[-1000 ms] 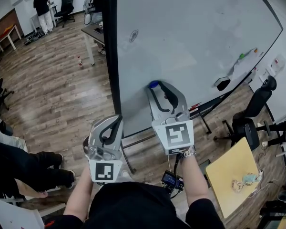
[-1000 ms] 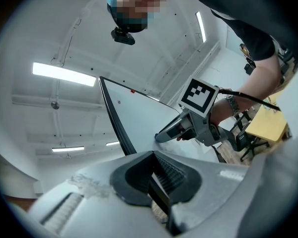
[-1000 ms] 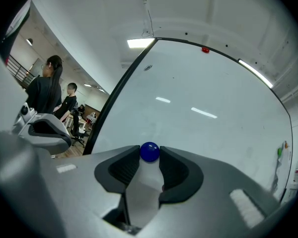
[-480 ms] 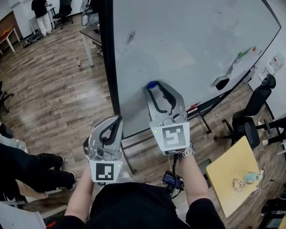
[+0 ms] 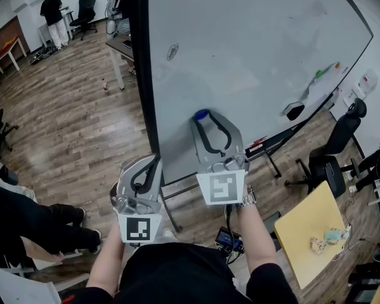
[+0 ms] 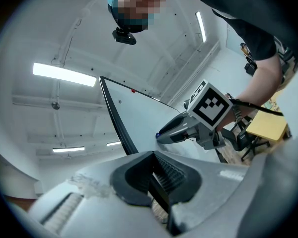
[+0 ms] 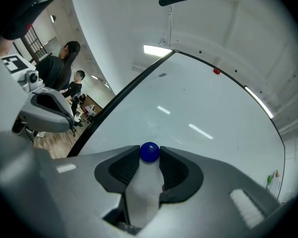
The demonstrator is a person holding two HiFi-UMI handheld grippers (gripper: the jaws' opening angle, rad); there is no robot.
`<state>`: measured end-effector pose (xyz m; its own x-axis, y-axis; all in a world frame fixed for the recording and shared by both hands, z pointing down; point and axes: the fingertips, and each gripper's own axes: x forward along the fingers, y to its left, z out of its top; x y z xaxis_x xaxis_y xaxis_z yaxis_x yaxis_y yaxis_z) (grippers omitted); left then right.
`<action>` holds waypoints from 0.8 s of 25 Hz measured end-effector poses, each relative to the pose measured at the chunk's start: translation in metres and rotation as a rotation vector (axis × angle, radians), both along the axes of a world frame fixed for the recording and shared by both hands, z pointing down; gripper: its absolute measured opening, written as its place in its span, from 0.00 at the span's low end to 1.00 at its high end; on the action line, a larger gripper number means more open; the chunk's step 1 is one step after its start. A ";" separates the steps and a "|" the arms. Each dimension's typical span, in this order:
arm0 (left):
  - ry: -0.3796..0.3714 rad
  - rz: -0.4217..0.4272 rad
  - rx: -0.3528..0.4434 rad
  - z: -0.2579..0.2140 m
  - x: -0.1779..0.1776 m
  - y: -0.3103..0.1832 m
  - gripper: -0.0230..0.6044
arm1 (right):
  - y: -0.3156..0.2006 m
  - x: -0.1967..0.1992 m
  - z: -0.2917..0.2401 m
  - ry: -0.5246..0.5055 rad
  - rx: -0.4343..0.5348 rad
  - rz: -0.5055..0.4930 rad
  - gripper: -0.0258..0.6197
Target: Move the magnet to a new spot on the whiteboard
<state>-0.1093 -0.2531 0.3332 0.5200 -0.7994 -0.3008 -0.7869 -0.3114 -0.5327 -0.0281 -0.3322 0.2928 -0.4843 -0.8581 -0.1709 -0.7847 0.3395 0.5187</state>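
1 whiteboard (image 5: pixel 253 49), 1 magnet (image 7: pixel 149 152) pinched in right gripper (image 7: pixel 150 158), left gripper (image 6: pixel 153 172) closed

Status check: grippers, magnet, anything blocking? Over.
Right gripper closed on blue magnet, against whiteboard. Left gripper shut, empty, off the board. Board near magnet bare.
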 end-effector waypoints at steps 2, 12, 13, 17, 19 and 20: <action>0.001 0.002 0.004 -0.001 0.000 0.000 0.04 | 0.001 0.000 0.000 0.020 0.003 0.003 0.24; -0.009 -0.001 0.007 -0.002 0.000 0.001 0.04 | 0.002 -0.005 0.001 0.186 0.069 0.013 0.24; -0.009 -0.002 0.005 -0.002 0.000 0.001 0.04 | 0.002 -0.005 0.001 0.190 0.073 0.012 0.24; -0.010 0.002 0.007 -0.002 0.002 0.001 0.04 | 0.002 -0.004 0.001 0.188 0.072 0.012 0.24; -0.013 0.002 0.009 -0.003 0.002 0.002 0.04 | 0.002 -0.005 0.000 0.187 0.074 0.011 0.24; -0.011 0.000 0.009 -0.003 0.001 0.002 0.04 | 0.003 -0.006 0.000 0.186 0.072 0.011 0.24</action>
<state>-0.1085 -0.2509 0.3307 0.5233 -0.7968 -0.3021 -0.7811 -0.3069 -0.5437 -0.0338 -0.3294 0.2930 -0.5040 -0.8522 -0.1407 -0.6763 0.2880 0.6780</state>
